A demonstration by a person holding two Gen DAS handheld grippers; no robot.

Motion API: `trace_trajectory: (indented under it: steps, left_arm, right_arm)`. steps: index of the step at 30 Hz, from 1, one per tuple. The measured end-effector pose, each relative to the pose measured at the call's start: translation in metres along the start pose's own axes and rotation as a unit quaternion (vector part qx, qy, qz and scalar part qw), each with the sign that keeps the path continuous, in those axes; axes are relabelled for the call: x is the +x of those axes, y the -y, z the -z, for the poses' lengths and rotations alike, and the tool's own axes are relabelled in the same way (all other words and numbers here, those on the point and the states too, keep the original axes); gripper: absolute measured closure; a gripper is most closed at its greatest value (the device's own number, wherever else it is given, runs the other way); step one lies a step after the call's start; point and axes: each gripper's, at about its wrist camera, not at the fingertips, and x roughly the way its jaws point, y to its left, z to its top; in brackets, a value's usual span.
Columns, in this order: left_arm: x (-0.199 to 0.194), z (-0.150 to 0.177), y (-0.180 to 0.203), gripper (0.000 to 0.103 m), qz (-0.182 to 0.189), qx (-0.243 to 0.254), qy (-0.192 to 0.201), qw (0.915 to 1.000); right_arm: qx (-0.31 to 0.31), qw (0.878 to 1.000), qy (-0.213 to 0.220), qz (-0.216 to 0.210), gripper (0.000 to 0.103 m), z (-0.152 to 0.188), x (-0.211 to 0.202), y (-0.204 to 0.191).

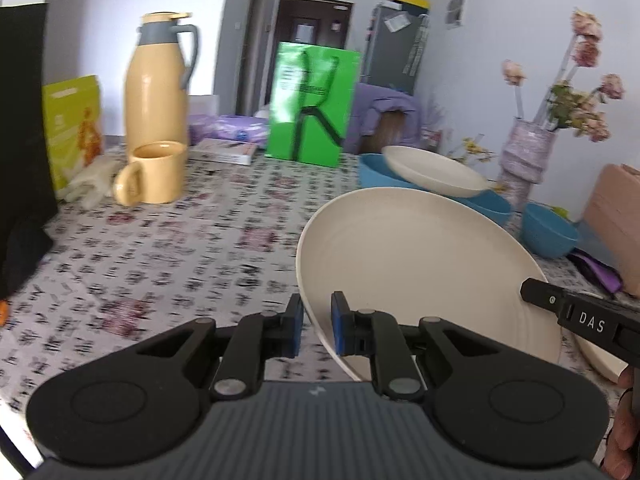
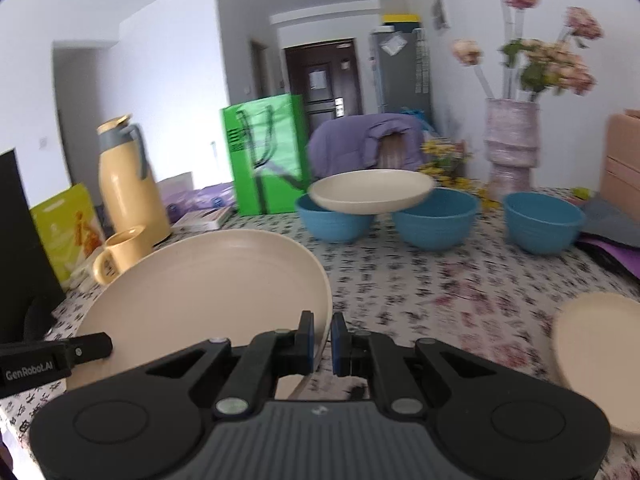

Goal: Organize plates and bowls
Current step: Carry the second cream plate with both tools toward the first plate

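A large cream plate (image 1: 420, 264) hangs tilted above the patterned tablecloth, held by both grippers. My left gripper (image 1: 317, 328) is shut on its left rim. On the opposite rim my right gripper (image 2: 322, 340) is shut too, with the plate (image 2: 200, 292) spreading to its left. A second cream plate (image 2: 372, 192) rests across two blue bowls, one at the left (image 2: 336, 220) and one in the middle (image 2: 436, 220). A third blue bowl (image 2: 542, 222) stands apart to the right. Another cream plate (image 2: 600, 356) lies on the table at the near right.
A yellow thermos (image 1: 158, 80) and yellow mug (image 1: 156, 178) stand at the back left, beside a green bag (image 1: 312, 104). A vase of flowers (image 2: 510, 140) and a pink box (image 2: 624, 156) stand at the right. A black object (image 1: 22, 120) borders the left edge.
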Motion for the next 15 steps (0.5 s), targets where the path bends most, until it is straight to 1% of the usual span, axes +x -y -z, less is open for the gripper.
trace_trajectory:
  steps: [2,5,10,15]
  left_arm:
    - [0.002,0.003,0.010,0.089,0.016,0.003,-0.001,0.9999]
    - [0.006,0.004,0.029,0.089,0.023,0.022,-0.002,0.9995]
    - [0.019,0.002,0.063,0.089,0.049,0.034,-0.001,0.9982]
    - [0.034,-0.002,0.103,0.090,0.087,0.053,-0.007,0.9948]
  right_arm:
    - [0.013,1.000,0.003,0.013,0.095,0.004,-0.007,0.012]
    - [0.030,0.999,0.011,0.023,0.095,0.008,-0.018,0.030]
    - [0.042,0.998,0.020,0.050,0.094,0.011,-0.030,0.059]
    - [0.066,0.994,0.030,0.087,0.094,0.010,-0.040,0.096]
